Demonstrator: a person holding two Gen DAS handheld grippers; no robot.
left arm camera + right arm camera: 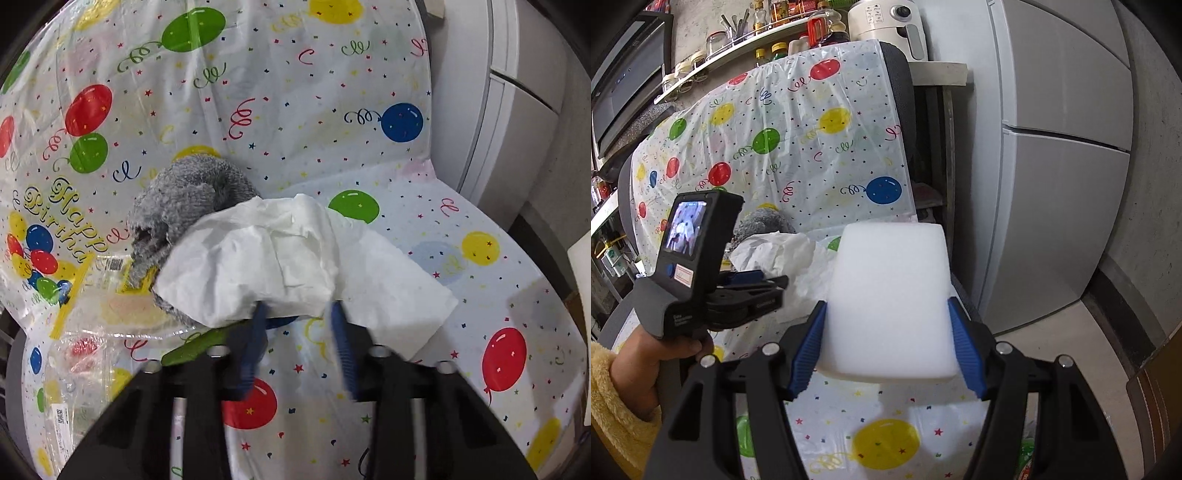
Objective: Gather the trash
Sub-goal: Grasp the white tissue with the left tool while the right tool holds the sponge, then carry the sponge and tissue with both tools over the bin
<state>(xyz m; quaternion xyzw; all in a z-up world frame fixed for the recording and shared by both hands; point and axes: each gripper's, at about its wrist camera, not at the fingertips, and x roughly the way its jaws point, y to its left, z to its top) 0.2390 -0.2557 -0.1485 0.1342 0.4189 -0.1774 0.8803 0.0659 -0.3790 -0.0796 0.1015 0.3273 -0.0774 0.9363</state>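
A crumpled white tissue (280, 258) lies on the balloon-print plastic sheet (406, 369) that covers a chair seat. My left gripper (297, 315) has its blue fingers (255, 343) pushed into the tissue's near edge, pinching a fold; the tips are hidden under the paper. In the right wrist view the left gripper (777, 284) reaches the tissue (775, 254) from the left, held by a hand in a yellow sleeve. My right gripper (886, 306) is shut on a white foam block (890, 295), held above the seat.
A grey fuzzy cloth (184, 199) lies behind the tissue. Clear printed packaging (62, 229) and a green item (192, 345) lie at the left. A grey fridge (1063, 166) stands to the right. Shelves with jars (713, 44) and a white appliance (886, 22) are behind the chair.
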